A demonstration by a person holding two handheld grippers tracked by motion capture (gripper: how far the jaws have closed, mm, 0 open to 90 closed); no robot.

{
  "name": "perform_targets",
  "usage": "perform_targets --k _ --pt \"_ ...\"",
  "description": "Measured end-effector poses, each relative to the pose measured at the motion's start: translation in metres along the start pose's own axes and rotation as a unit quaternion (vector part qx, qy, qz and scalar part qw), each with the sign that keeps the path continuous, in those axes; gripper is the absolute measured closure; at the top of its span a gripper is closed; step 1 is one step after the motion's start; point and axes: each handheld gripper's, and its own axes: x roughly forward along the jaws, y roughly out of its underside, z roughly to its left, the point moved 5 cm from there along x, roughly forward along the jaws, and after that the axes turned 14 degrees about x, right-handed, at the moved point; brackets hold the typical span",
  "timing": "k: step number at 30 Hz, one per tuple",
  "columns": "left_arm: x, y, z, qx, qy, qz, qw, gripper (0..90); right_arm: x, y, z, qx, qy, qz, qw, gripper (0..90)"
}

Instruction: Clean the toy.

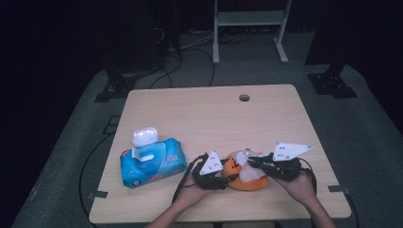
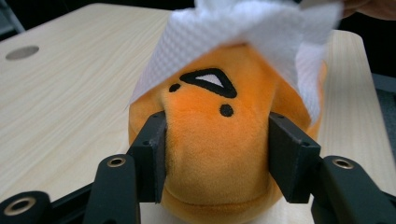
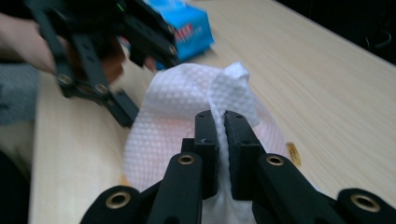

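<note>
An orange plush toy (image 1: 247, 179) with a black-stitched face (image 2: 210, 84) lies near the table's front edge. My left gripper (image 1: 223, 178) (image 2: 217, 156) is shut on the toy's front, its jaws pressing into both sides. A white wet wipe (image 1: 247, 167) (image 2: 261, 28) (image 3: 187, 102) is draped over the toy's top. My right gripper (image 1: 254, 161) (image 3: 220, 123) is shut on a fold of the wipe, holding it on the toy. In the right gripper view the left gripper (image 3: 121, 98) appears at the upper left.
A blue wet-wipe pack (image 1: 152, 163) (image 3: 187, 23) with its white lid open lies at the table's left. The wooden table (image 1: 214, 118) has a round cable hole (image 1: 244, 98) (image 2: 21, 52) at the back. Beyond stand dark stands and a white frame.
</note>
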Motion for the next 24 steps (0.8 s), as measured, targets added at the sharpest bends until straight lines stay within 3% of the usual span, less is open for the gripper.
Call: perform_targets --k 3,5,10,13,18,21,24 --pt "-0.009 -0.003 0.001 -0.023 0.001 0.006 0.9997 45.8 0.000 -0.004 0.015 -0.007 -0.021 -0.006 0.9997 83.4" --pt "-0.013 -0.002 0.002 -0.035 0.003 0.009 0.9994 45.8 0.005 -0.001 0.020 -0.012 -0.028 0.006 0.9995 83.4" --pt "-0.010 0.002 0.003 -0.046 0.010 0.008 0.9989 41.8 0.015 0.007 0.013 -0.010 -0.017 0.027 0.9994 83.5" --pt "-0.007 0.003 0.002 -0.048 0.015 0.006 0.9987 31.2 0.011 0.011 0.005 -0.006 0.000 0.032 0.9995 83.5" --pt "-0.006 0.002 0.002 -0.039 0.014 0.008 0.9991 33.2 0.005 0.012 -0.005 0.010 0.020 0.029 0.9993 83.4" --pt "-0.005 0.003 0.004 -0.048 0.012 0.007 0.9987 37.6 0.005 0.008 0.000 0.020 0.015 0.019 0.9995 83.4" --pt "-0.005 0.004 0.006 -0.055 0.007 0.009 0.9984 38.6 0.010 0.001 0.015 0.005 -0.007 0.012 0.9999 83.4"
